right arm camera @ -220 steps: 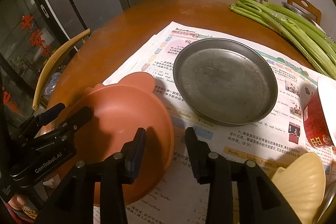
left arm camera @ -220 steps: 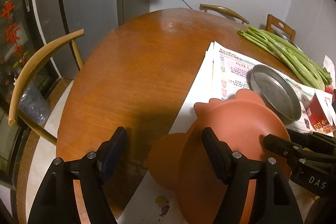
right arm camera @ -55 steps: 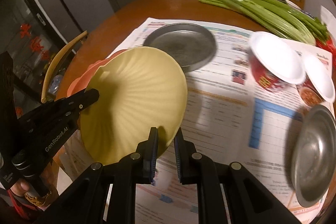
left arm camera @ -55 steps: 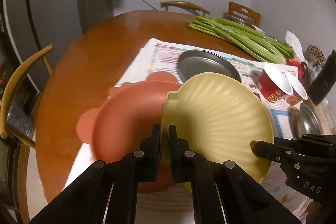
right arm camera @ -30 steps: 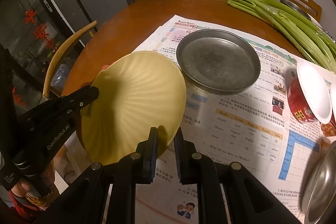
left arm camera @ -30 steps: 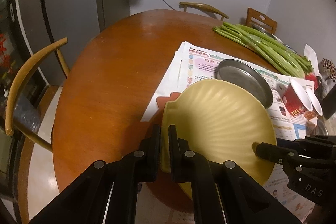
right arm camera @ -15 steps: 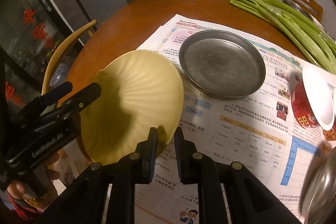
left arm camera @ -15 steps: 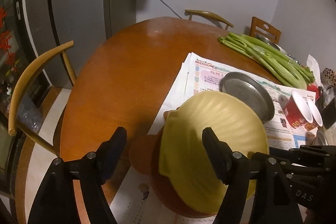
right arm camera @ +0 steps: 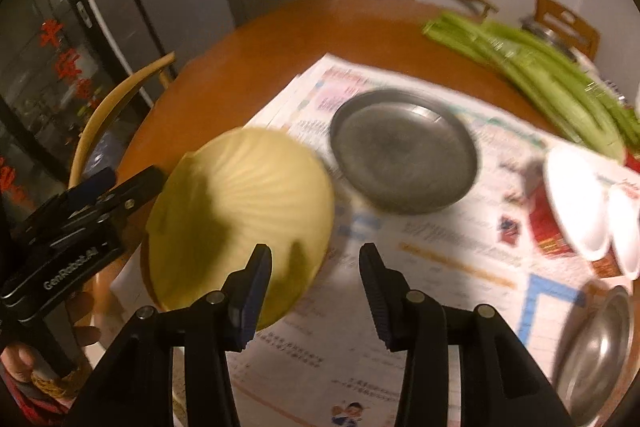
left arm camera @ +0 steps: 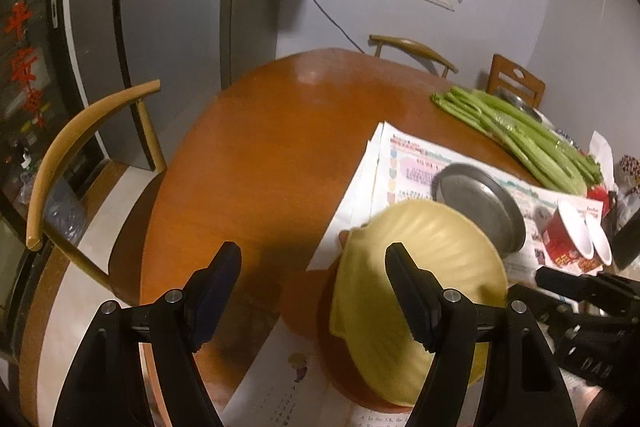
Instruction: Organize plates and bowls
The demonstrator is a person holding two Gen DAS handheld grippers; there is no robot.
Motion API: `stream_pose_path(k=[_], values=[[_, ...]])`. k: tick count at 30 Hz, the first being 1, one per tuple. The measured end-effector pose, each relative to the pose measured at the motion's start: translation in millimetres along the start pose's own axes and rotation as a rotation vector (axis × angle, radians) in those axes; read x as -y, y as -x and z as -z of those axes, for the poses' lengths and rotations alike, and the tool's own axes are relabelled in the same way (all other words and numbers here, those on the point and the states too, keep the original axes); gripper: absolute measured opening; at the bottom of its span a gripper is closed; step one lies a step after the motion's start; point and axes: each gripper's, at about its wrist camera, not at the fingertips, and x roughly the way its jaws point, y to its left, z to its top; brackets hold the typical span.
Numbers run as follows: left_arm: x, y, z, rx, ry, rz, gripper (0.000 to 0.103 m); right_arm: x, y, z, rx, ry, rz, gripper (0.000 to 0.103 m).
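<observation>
Since a second ago both tongs have let go of the yellow plate (left arm camera: 416, 267), which then hung pinched at two edges and now sits on the red plate (left arm camera: 304, 303). The left gripper (left arm camera: 312, 291) stands wide open with nothing between its pads; its right finger (left arm camera: 404, 283) crosses in front of the yellow plate without pressing on it. The right gripper (right arm camera: 314, 287) is opening, its jaws apart over the newspaper (right arm camera: 420, 267), the yellow plate's near rim just beside the left finger (right arm camera: 256, 275) and no longer gripped.

The yellow plate, ribbed like a shell, lies face up and covers most of the red plate, whose rim and one round lobe show at the left and below. Both rest at the near edge of the round wooden table (left arm camera: 272, 139), partly on the newspaper. Just beyond the yellow plate is a steel dish (right arm camera: 404, 151). To the right stand two red cups (right arm camera: 560, 215) with white lids, and a steel bowl (right arm camera: 596, 347) nearer the camera. Celery (left arm camera: 520, 135) lies along the far right of the table. Wooden chairs (left arm camera: 80, 151) stand around it.
</observation>
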Motion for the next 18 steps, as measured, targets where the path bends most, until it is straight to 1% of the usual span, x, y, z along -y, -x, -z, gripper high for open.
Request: stream_pose_path(k=[2, 4, 7, 9, 11, 13, 14, 17, 18], values=[[1.7, 0.8, -6.8, 0.005, -0.008, 0.022, 0.076, 8.2, 10.7, -2.7, 0.028, -0.013, 0.019, 0.046], [4.5, -1.7, -15.9, 0.001, -0.021, 0.033, 0.076, 19.6, 18.8, -5.4, 0.043, -0.041, 0.018, 0.046], [16.0, -5.8, -33.3, 0.011, -0.058, 0.035, 0.076, 51.2, 26.0, -10.9, 0.036, -0.14, 0.036, 0.046], [26.3, -11.5, -46.7, 0.013, -0.078, 0.053, 0.076, 66.8, 27.6, -14.9, 0.032, -0.169, 0.043, 0.046], [35.8, -22.3, -58.1, -0.017, -0.081, 0.1, 0.076, 81.3, 27.2, -20.2, 0.035, -0.198, 0.058, 0.046], [47.5, -39.0, -68.6, -0.073, -0.081, 0.161, 0.076, 97.3, 21.6, -30.5, 0.023, -0.225, 0.059, 0.046], [55.4, -49.4, -73.3, -0.097, -0.093, 0.163, 0.076, 104.8, 17.9, -35.2, 0.012, -0.238, 0.057, 0.046], [78.1, -76.9, -79.9, -0.134, -0.138, 0.118, 0.076, 117.6, 3.7, -49.8, -0.017, -0.258, 0.06, 0.046], [84.3, -84.9, -81.0, -0.148, -0.145, 0.12, 0.076, 119.8, 0.6, -52.7, -0.021, -0.256, 0.062, 0.046]])
